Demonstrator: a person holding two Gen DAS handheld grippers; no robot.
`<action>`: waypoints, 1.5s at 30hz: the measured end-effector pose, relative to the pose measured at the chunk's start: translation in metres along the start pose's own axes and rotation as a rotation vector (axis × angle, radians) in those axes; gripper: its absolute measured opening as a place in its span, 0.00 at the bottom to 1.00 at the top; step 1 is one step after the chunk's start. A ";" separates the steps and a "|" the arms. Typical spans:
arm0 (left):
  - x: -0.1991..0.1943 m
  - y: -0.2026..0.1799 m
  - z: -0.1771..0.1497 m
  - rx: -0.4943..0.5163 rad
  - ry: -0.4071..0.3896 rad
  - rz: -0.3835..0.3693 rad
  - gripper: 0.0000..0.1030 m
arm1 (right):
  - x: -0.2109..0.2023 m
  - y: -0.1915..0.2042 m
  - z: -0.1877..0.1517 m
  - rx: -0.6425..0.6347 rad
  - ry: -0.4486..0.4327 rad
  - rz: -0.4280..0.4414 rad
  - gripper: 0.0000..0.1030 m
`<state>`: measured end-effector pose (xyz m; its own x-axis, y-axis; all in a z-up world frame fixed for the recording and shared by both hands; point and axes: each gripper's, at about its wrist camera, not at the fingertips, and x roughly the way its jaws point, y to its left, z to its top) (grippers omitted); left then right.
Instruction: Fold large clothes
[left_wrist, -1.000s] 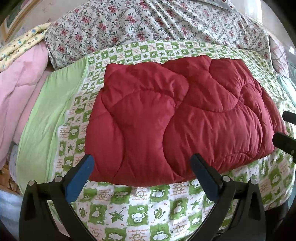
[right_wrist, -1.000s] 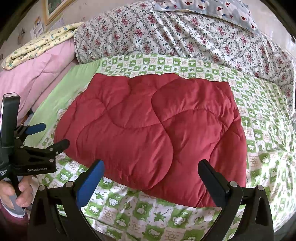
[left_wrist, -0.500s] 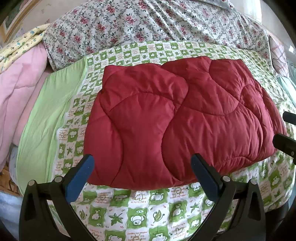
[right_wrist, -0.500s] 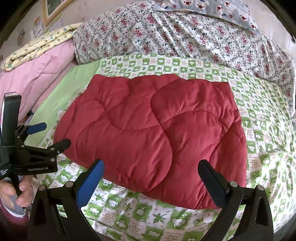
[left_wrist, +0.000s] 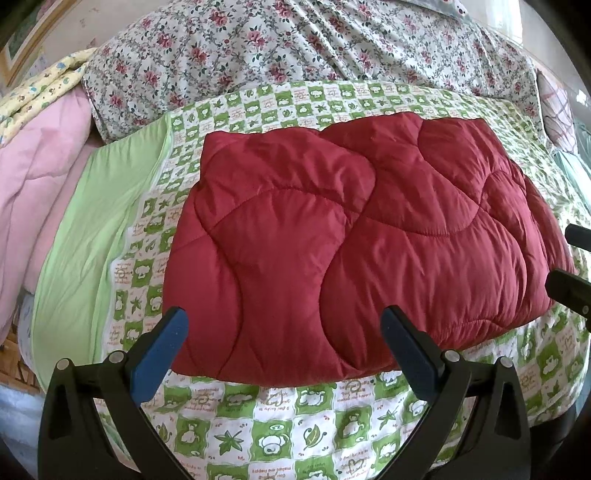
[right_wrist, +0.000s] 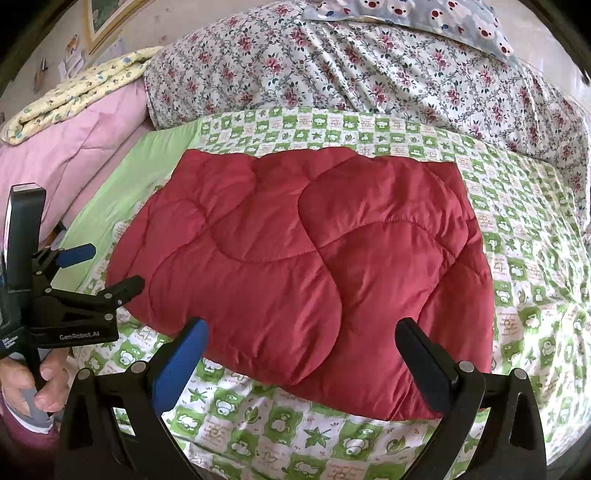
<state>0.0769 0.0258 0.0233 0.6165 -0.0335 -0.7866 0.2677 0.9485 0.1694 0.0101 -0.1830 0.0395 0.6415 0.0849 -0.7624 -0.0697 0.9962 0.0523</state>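
Observation:
A red quilted padded garment (left_wrist: 351, 236) lies folded into a rectangle on the green-and-white checked bed cover (left_wrist: 280, 428); it also shows in the right wrist view (right_wrist: 303, 269). My left gripper (left_wrist: 282, 325) is open and empty, held just in front of the garment's near edge. My right gripper (right_wrist: 303, 332) is open and empty, held before the garment's near right part. The left gripper also shows from the side at the left of the right wrist view (right_wrist: 114, 269), open, apart from the garment's left corner.
A floral quilt (right_wrist: 369, 70) is heaped behind the cover. Pink bedding (left_wrist: 33, 192) and a yellow patterned blanket (right_wrist: 81, 88) lie at the left. A bear-print pillow (right_wrist: 436, 18) sits at the back. A plain green strip (left_wrist: 92, 236) borders the cover's left side.
Both views have shifted slightly; the garment sits a little higher in the left wrist view. Both grippers stay open and the garment has not changed shape.

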 end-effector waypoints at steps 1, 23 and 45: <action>0.001 0.000 0.001 0.002 0.000 0.000 1.00 | 0.000 0.000 0.000 0.000 0.000 -0.001 0.99; 0.008 -0.001 0.008 0.016 0.000 -0.011 1.00 | 0.009 -0.007 0.003 0.018 0.012 0.007 0.99; 0.010 0.000 0.009 0.015 0.001 -0.019 1.00 | 0.010 -0.006 0.005 0.019 0.013 0.009 0.99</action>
<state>0.0895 0.0224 0.0211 0.6104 -0.0514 -0.7904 0.2906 0.9428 0.1632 0.0203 -0.1881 0.0350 0.6306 0.0937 -0.7704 -0.0605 0.9956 0.0715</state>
